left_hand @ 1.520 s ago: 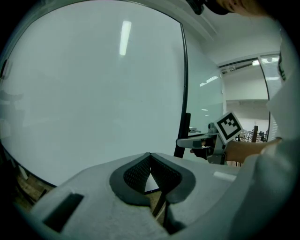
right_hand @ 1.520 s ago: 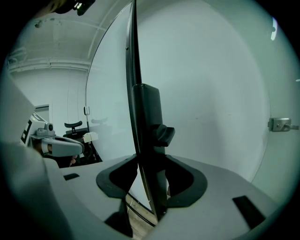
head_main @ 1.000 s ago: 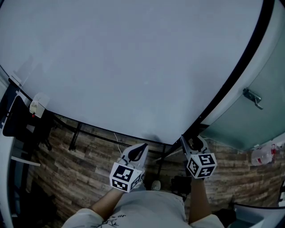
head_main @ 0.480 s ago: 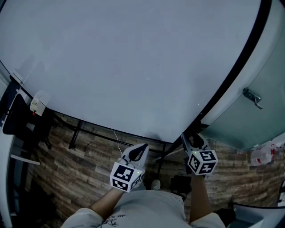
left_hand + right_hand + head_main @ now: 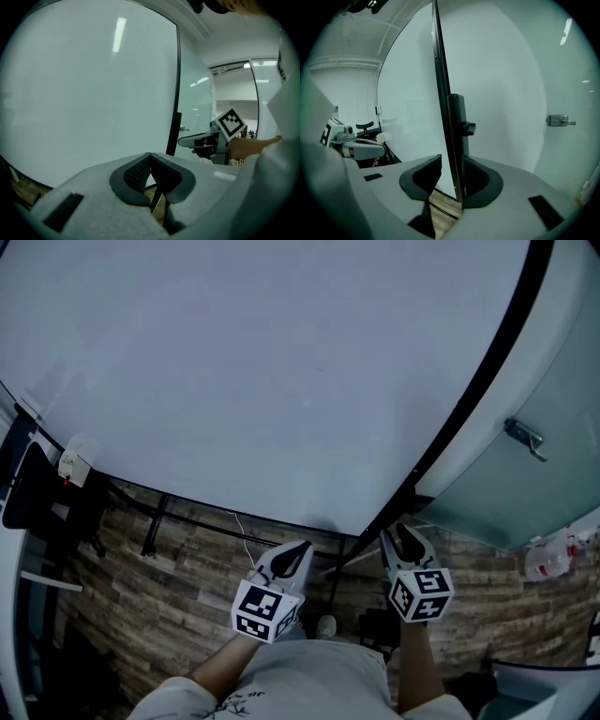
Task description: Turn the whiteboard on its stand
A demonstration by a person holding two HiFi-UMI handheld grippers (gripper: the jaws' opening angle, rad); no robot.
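Right tongs [image 5: 451,161] straddle the black frame [image 5: 440,70] at the lower right corner of the whiteboard [image 5: 281,381]. Their jaws are closing. The right pad sits just beside the frame, and a sliver of white board shows between the left pad and the frame, so I record no clamp. My left tongs [image 5: 150,157] have their jaws together with nothing between them. They are held just under the whiteboard's bottom edge, apart from the right tongs and touching nothing.

Surface: the whiteboard face is blank, with no writing or marks found. It fills most of the head view. A ceiling light strip [image 5: 119,33] reflects in it, seen in the left gripper view.

Stand: a black upright [image 5: 457,112] carrying a knob [image 5: 469,127] stands just behind the frame, past my right tongs. Black stand rails [image 5: 155,526] run beneath the board's lower edge.

Room: the floor [image 5: 187,587] is laid in wood-pattern planks, brown and grey. To the right of the board stands a frosted glass wall [image 5: 553,381] with a metal latch [image 5: 525,439] on it. At the far left, beyond the board's lower corner, is a dark chair [image 5: 33,493], partly cut off by the edge of the view.
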